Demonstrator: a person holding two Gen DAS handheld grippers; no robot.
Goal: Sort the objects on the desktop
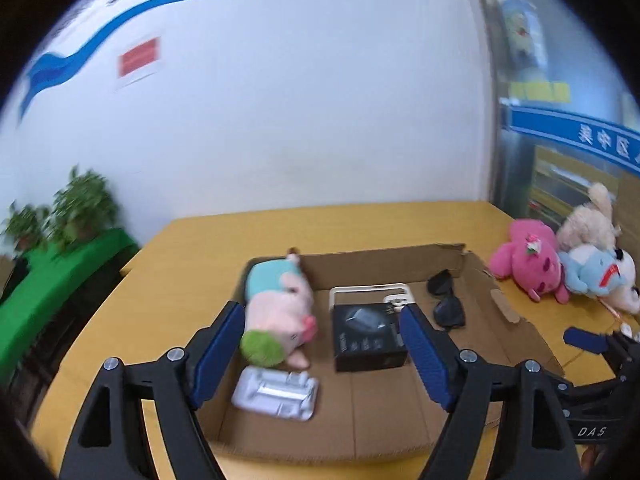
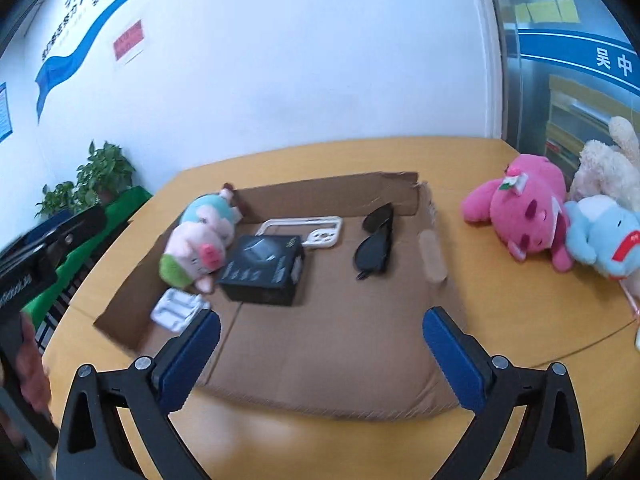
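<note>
- The left gripper (image 1: 322, 350) hangs with its jaws apart and empty over the near edge of the cardboard tray (image 2: 320, 376).
- In the tray, left to right, lie a soft pig toy (image 2: 196, 248), a rigid black box (image 2: 264, 270) and fragile sunglasses (image 2: 374, 244), probably best taken by the frame.
- The right gripper (image 2: 322, 360) is wide open and empty; the pink plush (image 2: 524, 216) lies outside the tray, to its right.
</note>
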